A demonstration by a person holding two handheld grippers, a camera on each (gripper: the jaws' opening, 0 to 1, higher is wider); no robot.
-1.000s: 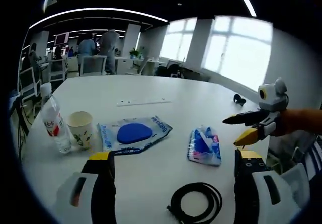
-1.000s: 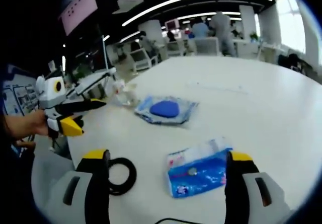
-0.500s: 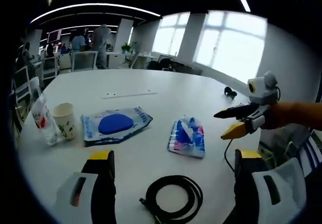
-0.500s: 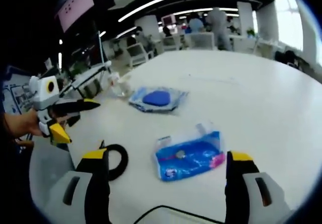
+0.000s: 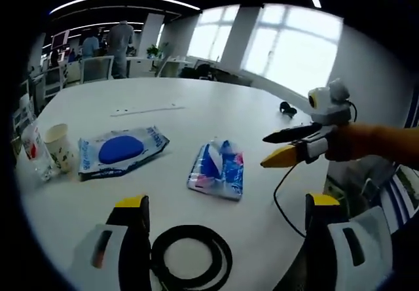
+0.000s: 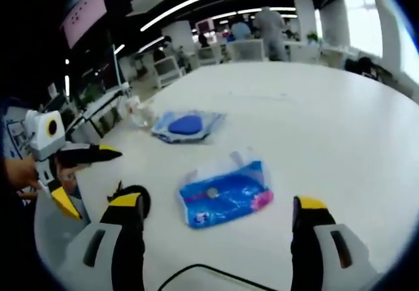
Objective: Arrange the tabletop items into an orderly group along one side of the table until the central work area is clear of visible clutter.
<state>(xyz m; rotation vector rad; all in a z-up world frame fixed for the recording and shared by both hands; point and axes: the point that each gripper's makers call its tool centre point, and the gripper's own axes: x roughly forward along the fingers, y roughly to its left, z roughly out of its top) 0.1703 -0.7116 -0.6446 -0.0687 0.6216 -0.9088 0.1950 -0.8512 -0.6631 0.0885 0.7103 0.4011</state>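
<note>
A blue tissue pack [image 5: 217,169] is lying mid-table, a blue-pouch packet [image 5: 119,152] beyond it, a cup [image 5: 57,146] and half-hidden bottle [image 5: 31,152] sitting at the edge. A black cable coil [image 5: 190,256] is disappearing behind the left gripper [image 5: 224,206]. Both grippers, the right gripper [image 6: 216,203] included, are gaping wide, empty.

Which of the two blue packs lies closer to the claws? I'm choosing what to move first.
The tissue pack with tissue poking out and a pink edge, in mid-table. The flat wipes pack with the dark blue oval lies farther off, beside the paper cup.
</note>
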